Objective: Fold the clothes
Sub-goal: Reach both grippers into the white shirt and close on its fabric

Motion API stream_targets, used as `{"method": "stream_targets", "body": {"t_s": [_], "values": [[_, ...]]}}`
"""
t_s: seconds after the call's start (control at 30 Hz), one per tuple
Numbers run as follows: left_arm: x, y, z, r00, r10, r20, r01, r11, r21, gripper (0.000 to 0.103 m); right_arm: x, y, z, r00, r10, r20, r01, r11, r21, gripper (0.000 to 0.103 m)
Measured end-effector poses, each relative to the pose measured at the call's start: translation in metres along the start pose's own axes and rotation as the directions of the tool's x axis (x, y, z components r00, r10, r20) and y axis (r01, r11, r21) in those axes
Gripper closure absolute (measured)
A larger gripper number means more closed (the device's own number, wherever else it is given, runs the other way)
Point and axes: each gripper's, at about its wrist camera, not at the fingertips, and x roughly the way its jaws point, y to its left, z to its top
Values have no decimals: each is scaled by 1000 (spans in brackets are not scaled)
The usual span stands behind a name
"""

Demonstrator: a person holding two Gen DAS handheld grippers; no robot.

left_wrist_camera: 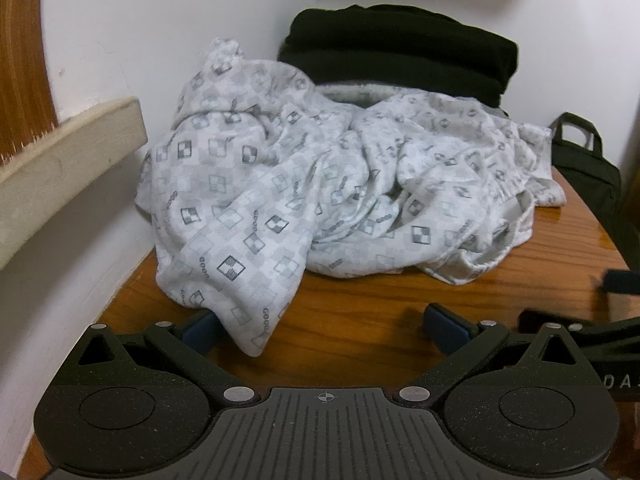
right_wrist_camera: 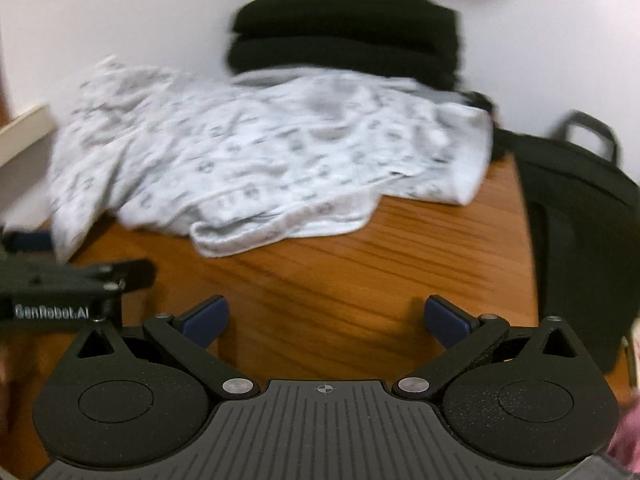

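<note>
A crumpled white garment with grey square prints [left_wrist_camera: 304, 184] lies heaped on the wooden table [left_wrist_camera: 360, 312]; the right wrist view shows the same garment [right_wrist_camera: 260, 152], blurred. My left gripper [left_wrist_camera: 326, 330] is open just in front of it, and a hanging corner of the cloth reaches down beside the left blue pad [left_wrist_camera: 202, 330]. My right gripper [right_wrist_camera: 326, 320] is open over bare wood, a short way before the garment's hem. The left gripper's body [right_wrist_camera: 60, 284] shows at the left edge of the right wrist view.
A stack of folded black clothes [left_wrist_camera: 400, 52] sits behind the garment against the white wall. A black bag [right_wrist_camera: 580, 216] with a handle stands at the table's right edge. A pale wooden ledge [left_wrist_camera: 68, 156] juts out at left.
</note>
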Motion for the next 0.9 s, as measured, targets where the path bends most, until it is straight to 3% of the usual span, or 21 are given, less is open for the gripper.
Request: {"method": "stream_targets", "body": {"t_s": [0.1, 0.23, 0.37, 0.47, 0.53, 0.57, 0.6, 0.7, 0.73, 0.8, 0.9], "values": [[-15, 0, 6, 998, -15, 69, 16, 1000, -8, 0, 0, -15, 9, 993, 114, -28, -115, 991, -64, 0], [-35, 1, 11, 987, -29, 160, 36, 999, -38, 0, -10, -36, 29, 984, 175, 36, -169, 977, -130, 0], [-41, -3, 14, 981, -50, 190, 57, 998, -36, 0, -11, -64, 60, 971, 231, 58, -219, 961, -169, 3], [-47, -11, 15, 979, -51, 195, 53, 999, -5, 5, 1, -90, 82, 945, 322, 54, -308, 935, -177, 10], [-52, -21, 16, 977, -23, 211, 26, 1000, -14, 8, 15, -104, 96, 930, 365, 33, -352, 914, -200, 18], [-53, -26, 17, 977, -17, 213, 22, 1000, -21, 14, 22, -110, 102, 923, 383, 20, -370, 903, -216, 27], [-54, -31, 18, 977, -15, 213, 21, 999, -29, 28, 32, -116, 109, 917, 400, 2, -388, 890, -239, 36], [-50, -46, 20, 985, 20, 174, -15, 999, -32, 55, 59, -126, 128, 918, 395, -37, -385, 867, -316, 62], [-49, -50, 21, 985, 35, 172, -30, 999, -32, 58, 67, -130, 133, 917, 397, -47, -388, 855, -345, 66], [-46, -56, 24, 985, 63, 161, -56, 997, -48, 62, 81, -136, 142, 912, 407, -53, -392, 825, -407, 84], [-34, -63, 27, 987, 97, 131, -89, 994, -64, 64, 98, -150, 153, 891, 449, -66, -424, 774, -470, 86]]}}
